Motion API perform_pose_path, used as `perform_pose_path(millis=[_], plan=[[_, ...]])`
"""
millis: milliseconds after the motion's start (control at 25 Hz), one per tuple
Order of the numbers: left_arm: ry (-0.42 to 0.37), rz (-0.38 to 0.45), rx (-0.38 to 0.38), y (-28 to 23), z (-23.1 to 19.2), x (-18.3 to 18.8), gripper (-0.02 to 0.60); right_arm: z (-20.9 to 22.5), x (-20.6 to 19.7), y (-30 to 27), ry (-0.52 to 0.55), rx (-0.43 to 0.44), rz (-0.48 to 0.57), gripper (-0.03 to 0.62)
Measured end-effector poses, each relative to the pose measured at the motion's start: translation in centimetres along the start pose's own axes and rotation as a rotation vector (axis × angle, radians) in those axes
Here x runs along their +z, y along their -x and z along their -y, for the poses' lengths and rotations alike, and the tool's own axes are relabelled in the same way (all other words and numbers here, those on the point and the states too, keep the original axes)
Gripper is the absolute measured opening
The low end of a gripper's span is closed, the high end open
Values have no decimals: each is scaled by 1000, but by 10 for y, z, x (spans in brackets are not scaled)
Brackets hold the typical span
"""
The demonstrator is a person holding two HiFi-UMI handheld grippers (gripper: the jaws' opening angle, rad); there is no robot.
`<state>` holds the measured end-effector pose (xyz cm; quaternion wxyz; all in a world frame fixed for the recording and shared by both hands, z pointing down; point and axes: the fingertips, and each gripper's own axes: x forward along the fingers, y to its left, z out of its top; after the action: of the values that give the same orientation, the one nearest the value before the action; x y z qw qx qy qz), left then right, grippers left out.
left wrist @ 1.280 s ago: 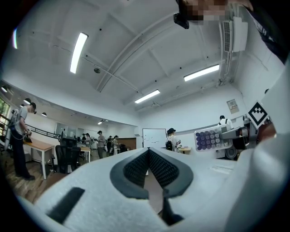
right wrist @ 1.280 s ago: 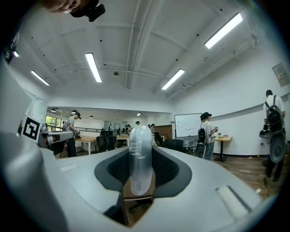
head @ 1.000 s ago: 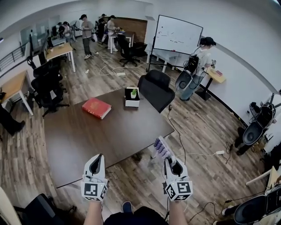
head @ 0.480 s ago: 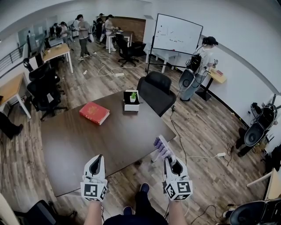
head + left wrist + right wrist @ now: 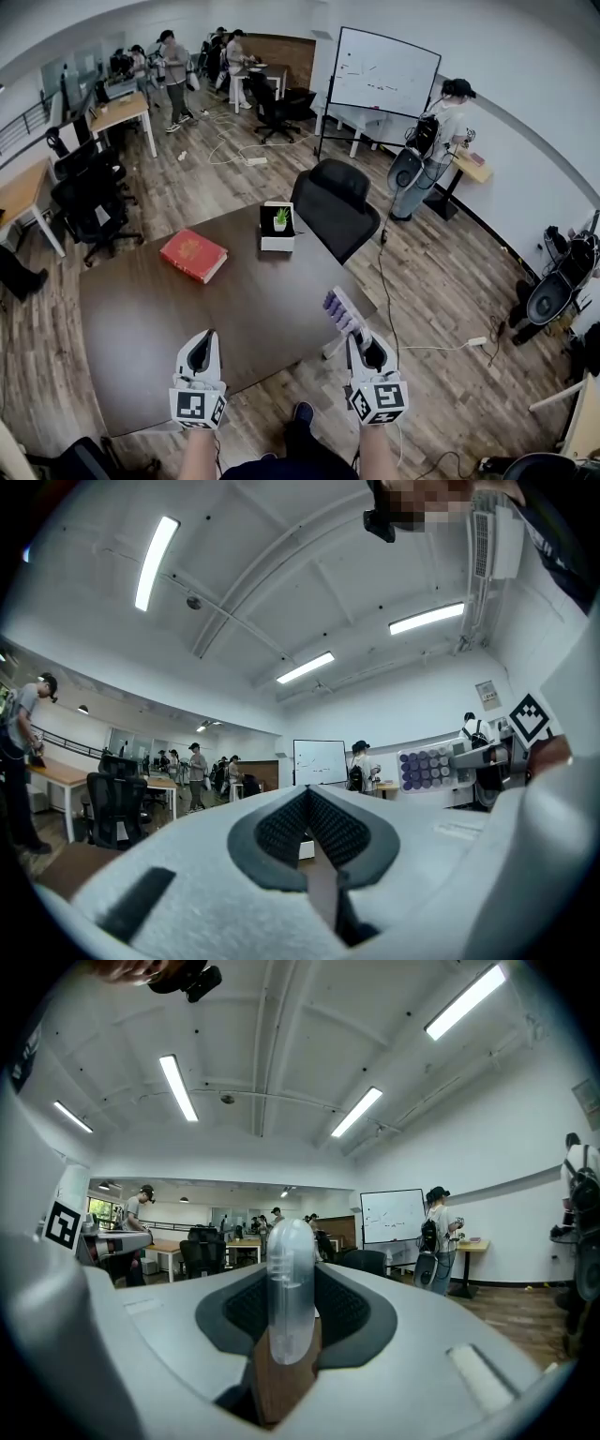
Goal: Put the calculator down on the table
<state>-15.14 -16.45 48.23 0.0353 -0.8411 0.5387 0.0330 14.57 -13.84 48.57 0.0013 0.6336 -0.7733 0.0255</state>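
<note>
Stepped closer, so my right tool (image 5: 362,337), clamped on the calculator (image 5: 343,313), now reaches the table (image 5: 169,319) edge; left tool (image 5: 202,345) is closed, empty.

Left gripper (image 5: 203,337) closed, right gripper (image 5: 366,341) clamped.

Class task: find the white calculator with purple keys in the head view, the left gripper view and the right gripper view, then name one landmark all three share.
Head view: the white calculator with purple keys is just below and right of centre.
Left gripper view: at the right, mid-height, keys facing the camera.
Right gripper view: at the centre, edge-on, clamped between the jaws.
Shared landmark: the whiteboard on a stand.
</note>
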Motion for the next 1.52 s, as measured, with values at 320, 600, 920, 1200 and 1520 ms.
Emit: perform_pose_path(millis=[320,600,920,1200,1520], plan=[[-12,8,46,-90,1,6,-5,51,15,-86,18,56,-7,123],[-4,19,89,-147,3,3,-5,81,19,-144,11,114,-1,123],[-2,9,101,-168,-8,-4,-5,78,14,-177,-5,143,-10,123],[-9,-1,88,-176,-34,-3,-5,70,12,-191,-9,112,-20,123],[-2,4,84,-190,-48,-10,-5,59,7,-210,7,116,-33,123]])
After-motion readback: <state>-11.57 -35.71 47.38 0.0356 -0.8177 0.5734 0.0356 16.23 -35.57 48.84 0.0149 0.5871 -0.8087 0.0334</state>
